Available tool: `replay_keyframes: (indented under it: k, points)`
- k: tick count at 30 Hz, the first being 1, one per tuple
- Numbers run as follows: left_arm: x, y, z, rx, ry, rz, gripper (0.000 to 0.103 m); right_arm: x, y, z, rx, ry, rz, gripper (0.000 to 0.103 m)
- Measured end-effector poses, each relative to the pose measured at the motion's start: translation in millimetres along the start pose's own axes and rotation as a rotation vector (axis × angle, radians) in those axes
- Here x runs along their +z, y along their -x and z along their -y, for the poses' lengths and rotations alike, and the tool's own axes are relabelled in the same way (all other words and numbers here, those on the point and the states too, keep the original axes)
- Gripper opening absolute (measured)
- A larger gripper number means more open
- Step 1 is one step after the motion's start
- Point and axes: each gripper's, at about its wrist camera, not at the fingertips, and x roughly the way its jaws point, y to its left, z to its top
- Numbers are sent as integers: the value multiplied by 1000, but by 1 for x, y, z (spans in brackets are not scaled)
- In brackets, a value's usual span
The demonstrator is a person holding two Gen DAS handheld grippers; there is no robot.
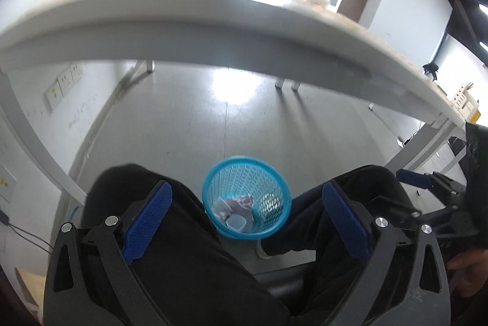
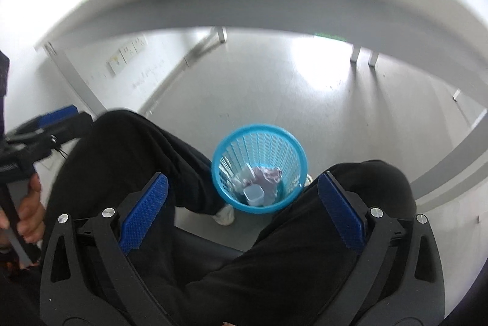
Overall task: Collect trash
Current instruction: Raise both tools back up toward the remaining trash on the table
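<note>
A blue mesh waste basket (image 1: 268,173) stands on the grey floor between the person's knees; it also shows in the right wrist view (image 2: 262,140). Inside lie crumpled wrappers (image 1: 238,202) and a small clear plastic cup (image 2: 253,194). My left gripper (image 1: 247,213) is open and empty, held above the basket. My right gripper (image 2: 242,199) is open and empty too, also above the basket. Each gripper shows at the edge of the other's view.
The white table edge (image 1: 213,30) arches overhead, with clutter on top. The person's black-trousered legs (image 2: 137,149) flank the basket. Table legs (image 2: 76,76) and a wall with sockets (image 1: 64,82) stand to the left.
</note>
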Motion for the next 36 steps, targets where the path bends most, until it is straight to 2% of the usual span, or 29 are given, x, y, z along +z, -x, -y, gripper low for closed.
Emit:
replay_keyframes:
  k: [4, 9, 17, 26, 36]
  points:
    - [10, 23, 5, -19, -36, 62, 97, 6, 38, -3, 6, 6, 96, 94]
    - [36, 48, 10, -28, -73, 144, 97, 29, 74, -2, 16, 1, 202, 94]
    - [93, 74, 17, 18, -144, 258, 97, 86, 93, -11, -53, 63, 302, 94]
    - [162, 55, -4, 32, -114, 203, 97, 154, 80, -8, -18, 23, 317, 94]
    - [224, 5, -29, -25, 2, 146, 96, 230, 43, 9, -4, -74, 280, 93]
